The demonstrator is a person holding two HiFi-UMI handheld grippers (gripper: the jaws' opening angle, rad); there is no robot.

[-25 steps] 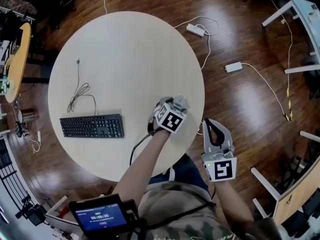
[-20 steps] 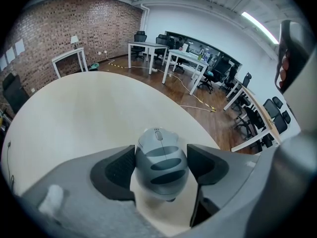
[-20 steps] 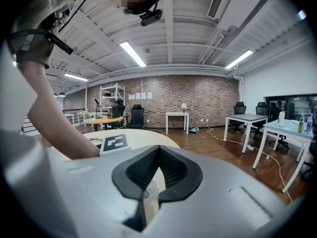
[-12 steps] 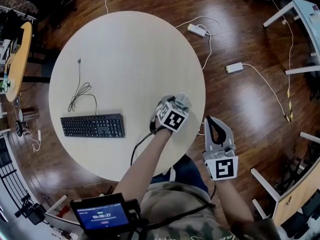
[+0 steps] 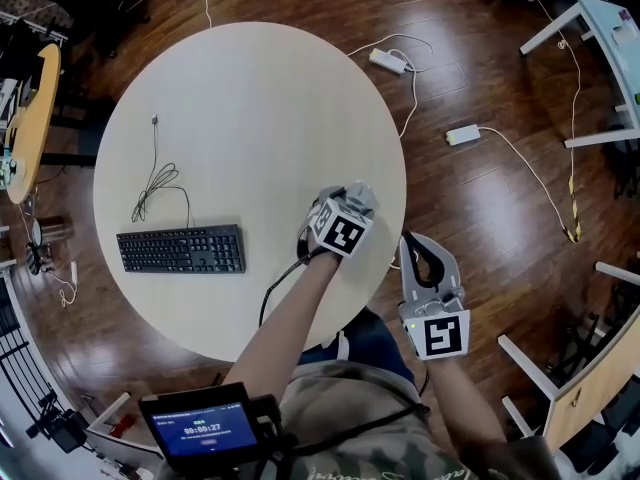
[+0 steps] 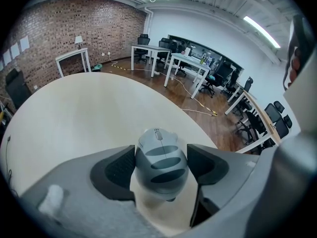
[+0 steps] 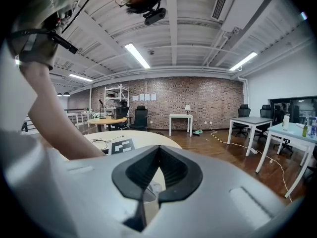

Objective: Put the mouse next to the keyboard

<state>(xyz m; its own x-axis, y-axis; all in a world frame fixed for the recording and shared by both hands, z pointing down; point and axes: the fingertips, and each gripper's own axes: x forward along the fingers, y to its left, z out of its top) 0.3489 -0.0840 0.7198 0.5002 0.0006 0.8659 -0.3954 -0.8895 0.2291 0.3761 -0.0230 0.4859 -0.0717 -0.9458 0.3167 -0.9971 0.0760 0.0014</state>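
Presently the left gripper (image 5: pixel 352 200) has its jaws clamped on the one grey mouse (image 6: pixel 159 160) near the single round table's (image 5: pixel 260 108) 4 o'clock edge, the right gripper (image 5: pixel 424 260) idles pinched together and empty off the rim, so I judge this the pickup, and next comes a carry toward 9 o'clock to set down beside the lone keyboard (image 5: pixel 181 250).

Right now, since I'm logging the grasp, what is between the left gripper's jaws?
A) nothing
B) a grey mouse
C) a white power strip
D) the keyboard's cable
B: in the left gripper view, the left gripper has its two dark pads pressed against the sides of the grey mouse, above the pale round table.
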